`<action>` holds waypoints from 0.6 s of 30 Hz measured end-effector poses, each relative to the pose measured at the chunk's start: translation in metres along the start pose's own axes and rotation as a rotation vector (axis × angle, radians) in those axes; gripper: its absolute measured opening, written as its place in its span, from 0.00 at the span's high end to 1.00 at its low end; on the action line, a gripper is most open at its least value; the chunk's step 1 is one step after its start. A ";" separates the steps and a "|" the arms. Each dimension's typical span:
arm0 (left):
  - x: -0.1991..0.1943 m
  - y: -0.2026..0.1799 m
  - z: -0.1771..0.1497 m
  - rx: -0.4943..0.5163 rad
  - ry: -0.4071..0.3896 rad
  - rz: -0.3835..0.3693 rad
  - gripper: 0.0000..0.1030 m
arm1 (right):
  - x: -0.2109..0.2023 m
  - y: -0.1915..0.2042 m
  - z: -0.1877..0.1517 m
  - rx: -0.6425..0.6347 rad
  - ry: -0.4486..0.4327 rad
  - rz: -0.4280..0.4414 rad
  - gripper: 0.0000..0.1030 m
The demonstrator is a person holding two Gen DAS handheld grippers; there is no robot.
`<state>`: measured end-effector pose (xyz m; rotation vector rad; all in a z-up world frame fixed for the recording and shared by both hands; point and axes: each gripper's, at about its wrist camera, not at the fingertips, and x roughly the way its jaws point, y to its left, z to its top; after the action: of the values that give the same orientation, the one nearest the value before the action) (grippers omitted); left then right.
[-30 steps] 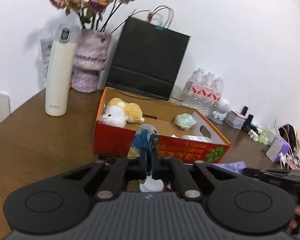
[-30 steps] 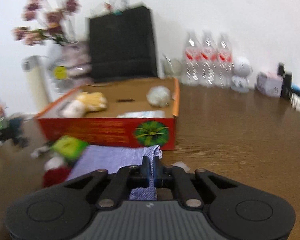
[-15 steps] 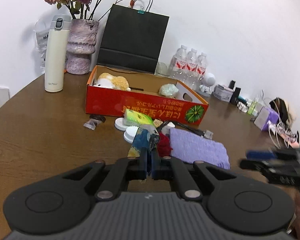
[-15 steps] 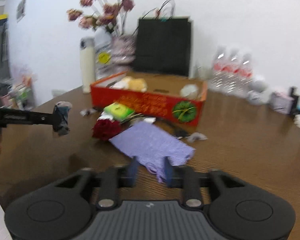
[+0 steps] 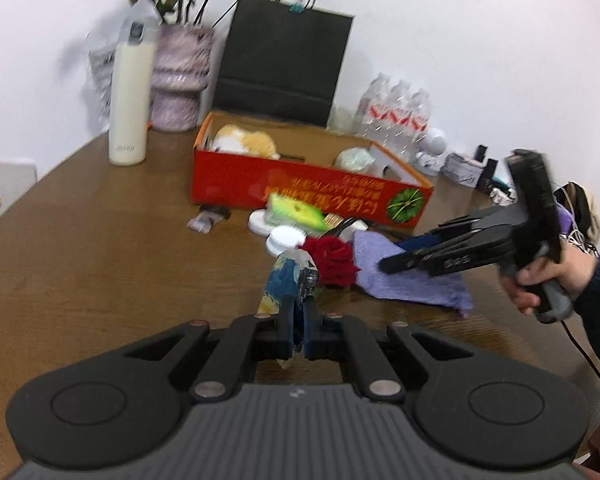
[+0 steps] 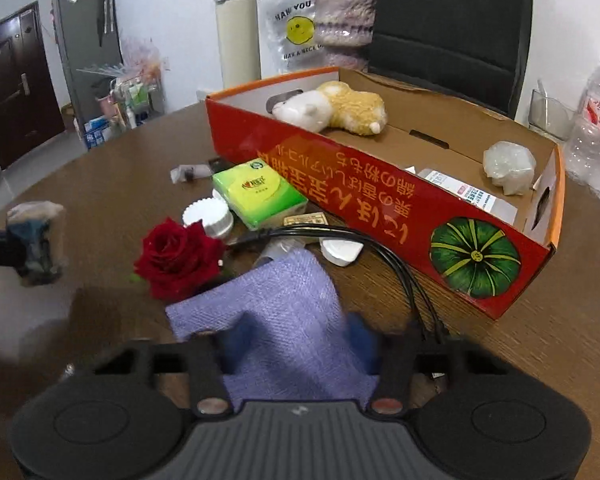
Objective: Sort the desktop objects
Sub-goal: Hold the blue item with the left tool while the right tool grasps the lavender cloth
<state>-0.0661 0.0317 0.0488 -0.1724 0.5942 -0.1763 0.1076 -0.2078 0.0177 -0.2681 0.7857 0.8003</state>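
**Soft cloth under the right jaws, small packet already in the left**

While the left gripper (image 5: 298, 312) keeps its jaws clamped on a small blue-and-yellow printed packet (image 5: 286, 280), which sticks up just ahead of the tips, the right gripper (image 6: 296, 336) hangs over the purple knitted cloth (image 6: 276, 312) with its jaws apart and closing. The cloth lies directly between and beneath them on the counter (image 6: 540, 360); motion blur hides whether the pads press it yet.

That cloth looks light, limp and slightly fuzzy, so it should bunch rather than slip. A pinch on a raised fold or the near edge, close under the jaws, would likely gather enough fabric; a flat middle grab may only skim the surface. It will probably drape and drag when lifted.

Just beyond the jaws to the left sits a red rose (image 6: 178, 258), delicate and easily crushed. Black cables (image 6: 384, 252) run beside the cloth on the right and could snag. Farther ahead stands the red cardboard box (image 6: 380, 216), holding a plush toy (image 6: 332, 108).
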 end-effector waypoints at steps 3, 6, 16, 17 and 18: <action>0.003 -0.001 0.001 0.009 0.008 0.002 0.95 | -0.008 0.010 -0.011 0.013 -0.016 -0.015 0.82; 0.003 -0.007 0.002 0.017 -0.001 -0.006 0.95 | -0.028 0.027 -0.031 0.047 -0.058 -0.115 0.87; 0.008 -0.033 -0.002 0.069 0.026 -0.008 0.95 | -0.104 0.091 -0.101 0.265 -0.265 -0.199 0.96; 0.009 -0.036 -0.003 0.072 0.033 -0.006 0.95 | -0.103 0.099 -0.103 0.246 -0.253 -0.198 0.97; 0.009 -0.038 -0.004 0.076 0.036 -0.007 0.95 | -0.101 0.105 -0.102 0.233 -0.236 -0.185 0.96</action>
<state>-0.0660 -0.0076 0.0486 -0.0977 0.6218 -0.2084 -0.0670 -0.2413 0.0267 -0.0352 0.6147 0.5477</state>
